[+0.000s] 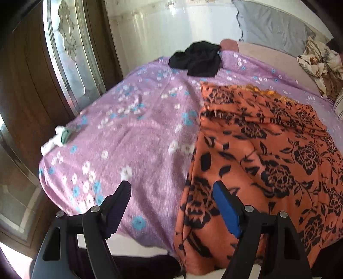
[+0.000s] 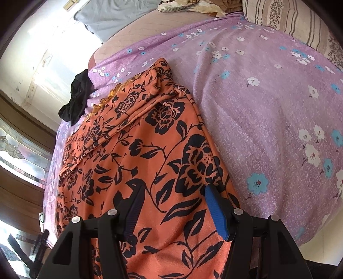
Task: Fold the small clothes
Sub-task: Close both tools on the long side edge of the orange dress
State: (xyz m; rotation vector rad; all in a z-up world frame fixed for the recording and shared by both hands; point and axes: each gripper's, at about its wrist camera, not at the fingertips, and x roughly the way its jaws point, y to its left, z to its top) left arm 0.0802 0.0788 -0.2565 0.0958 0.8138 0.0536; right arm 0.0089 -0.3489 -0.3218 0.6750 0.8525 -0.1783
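An orange garment with black roses [image 1: 268,154] lies spread on the right half of a bed, its near end draping over the bed's edge. My left gripper [image 1: 171,186] hovers open at the garment's left edge, one finger over the purple sheet and the blue pad [image 1: 225,206] over the orange cloth. In the right wrist view the same garment [image 2: 139,139] runs away from me, partly folded at its far end. My right gripper [image 2: 174,191] stands open just above its near right part, with nothing pinched between the fingers.
The purple flowered sheet [image 1: 128,133] covers the bed. A black garment [image 1: 197,59] lies at the far edge and a small white cloth [image 1: 57,137] at the left edge. Pillows [image 2: 278,17] and a crumpled printed cloth [image 1: 319,62] sit at the head. A wooden glazed door [image 1: 64,53] stands left.
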